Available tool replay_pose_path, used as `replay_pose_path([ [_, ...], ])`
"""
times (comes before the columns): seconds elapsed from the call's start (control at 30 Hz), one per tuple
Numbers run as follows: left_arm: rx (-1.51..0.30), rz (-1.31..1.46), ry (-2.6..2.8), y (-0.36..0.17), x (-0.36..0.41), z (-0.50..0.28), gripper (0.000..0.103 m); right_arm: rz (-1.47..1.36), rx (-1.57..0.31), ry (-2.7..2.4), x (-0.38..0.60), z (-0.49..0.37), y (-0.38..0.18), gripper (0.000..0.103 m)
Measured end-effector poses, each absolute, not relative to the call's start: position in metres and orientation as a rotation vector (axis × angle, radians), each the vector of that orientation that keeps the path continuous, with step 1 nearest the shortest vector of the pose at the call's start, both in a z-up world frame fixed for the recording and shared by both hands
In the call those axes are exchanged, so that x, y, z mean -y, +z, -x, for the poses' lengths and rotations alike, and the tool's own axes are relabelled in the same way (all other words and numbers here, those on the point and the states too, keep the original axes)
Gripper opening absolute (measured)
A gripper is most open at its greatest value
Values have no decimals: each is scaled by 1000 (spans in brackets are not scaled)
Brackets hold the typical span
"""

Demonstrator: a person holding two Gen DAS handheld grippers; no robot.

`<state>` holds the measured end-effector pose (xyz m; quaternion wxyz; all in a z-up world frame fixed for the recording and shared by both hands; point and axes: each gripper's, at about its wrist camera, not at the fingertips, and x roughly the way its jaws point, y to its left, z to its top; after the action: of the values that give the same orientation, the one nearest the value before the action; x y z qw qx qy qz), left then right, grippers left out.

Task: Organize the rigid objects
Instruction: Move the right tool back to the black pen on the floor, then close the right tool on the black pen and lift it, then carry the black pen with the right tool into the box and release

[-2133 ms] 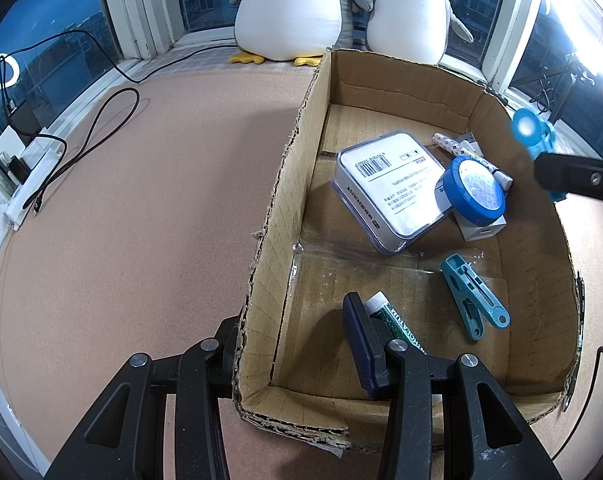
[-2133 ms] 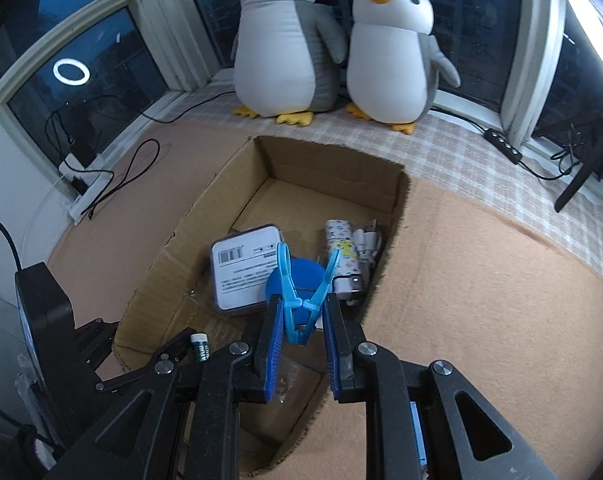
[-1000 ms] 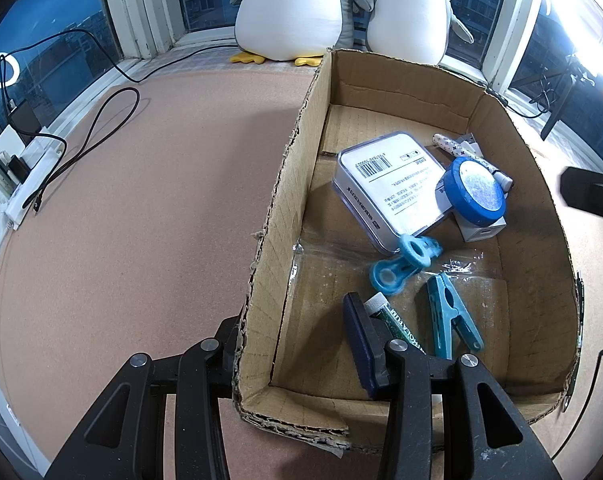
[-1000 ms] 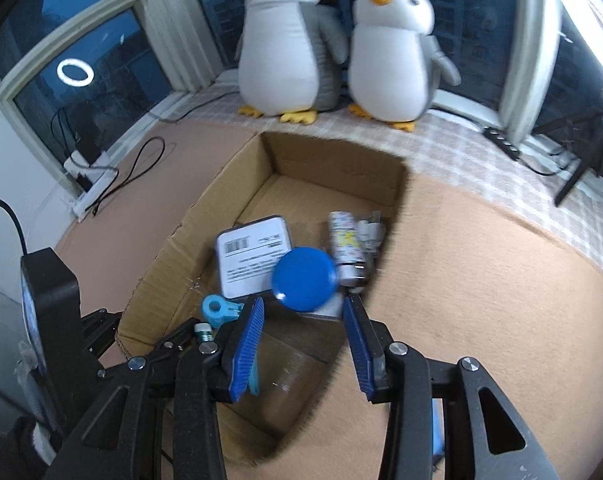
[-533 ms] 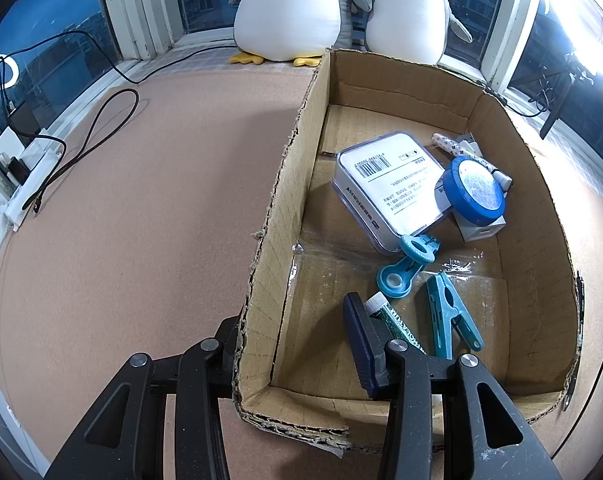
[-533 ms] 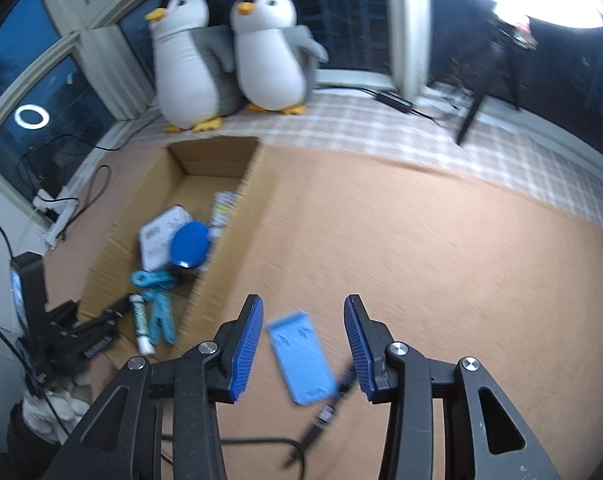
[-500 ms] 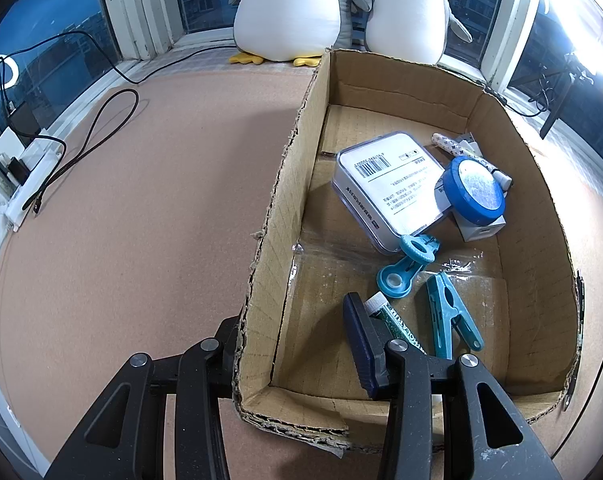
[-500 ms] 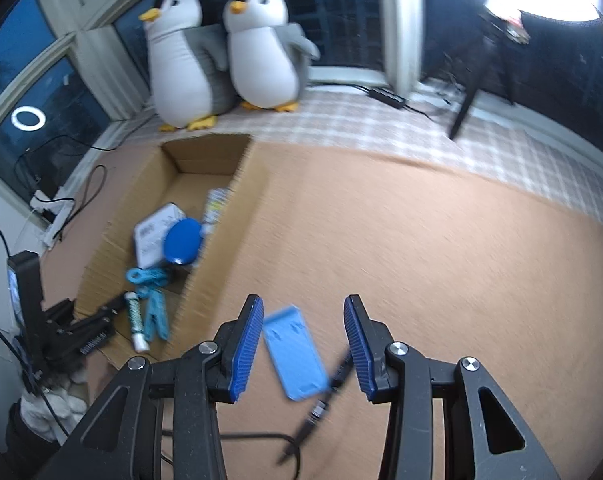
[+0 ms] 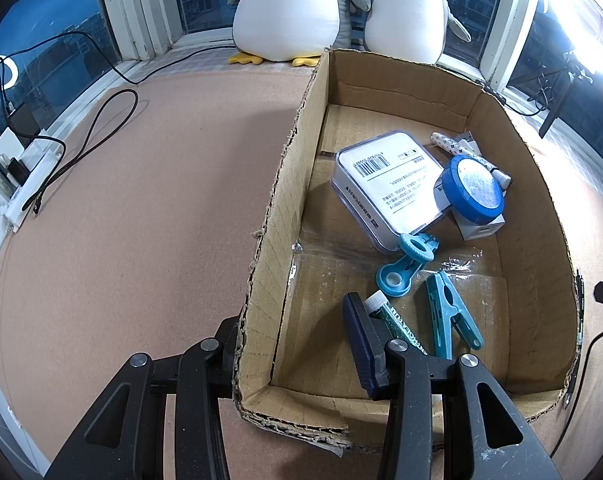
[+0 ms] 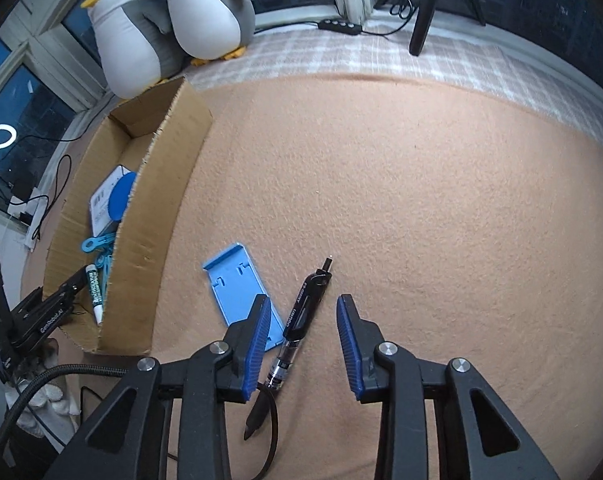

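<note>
The right gripper (image 10: 301, 336) hangs wide open and empty over the carpet at the lower centre of its view, with a black pen (image 10: 301, 316) lying between its blue pads (image 10: 257, 344) and a light blue plastic holder (image 10: 241, 292) just left of the pen, partly under the left pad. These two look like the last loose things outside the box (image 10: 149, 216), which sits at the left of that frame, so the step in hand is judged to be picking up the next item, most likely the pen. That would call for lowering the open jaws straight down around the pen's barrel, clear of the holder's edge and of the dark cable (image 10: 269, 432) curling at the bottom of the frame, then closing and carrying it left over the box wall. The left gripper (image 9: 297, 360) is at the bottom of its view, its jaws set either side of the box's (image 9: 277, 208) near left wall; whether they press the cardboard cannot be told. Inside the box lie a white case (image 9: 389, 188) with a barcode and small print too fine to read, a blue tape roll (image 9: 473, 188), a light blue clip (image 9: 405, 264), a teal peg (image 9: 449, 320) and a tube (image 9: 393, 320) with green lettering that is not legible. The pen's white print is too blurred to read, and the left gripper's body (image 10: 41, 316), at the left edge of the right view, bears white lettering that seems to read "GenRobot.AI".
</note>
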<state>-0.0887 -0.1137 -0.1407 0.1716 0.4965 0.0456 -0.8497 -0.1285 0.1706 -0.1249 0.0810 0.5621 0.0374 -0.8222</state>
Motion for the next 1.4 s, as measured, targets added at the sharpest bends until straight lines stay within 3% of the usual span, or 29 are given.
replay_pose_path([
  [0.37,-144,-1408,-2416,-141,115,88,45,-1790,-59,-2427,-166,137,-142,20],
  [0.77,-164,-1408,-2425,-141,119,88,45,-1818,-262,-2460,-143,143,-151,13],
  [1.2,-159,-1407,-2420,-142,119,90,45,-1665,-122,-2551,-151,152,-127,11],
  [1.4,-157,-1407,-2419,-142,119,90,45,-1525,-195,-2614,-139,144,-102,10],
])
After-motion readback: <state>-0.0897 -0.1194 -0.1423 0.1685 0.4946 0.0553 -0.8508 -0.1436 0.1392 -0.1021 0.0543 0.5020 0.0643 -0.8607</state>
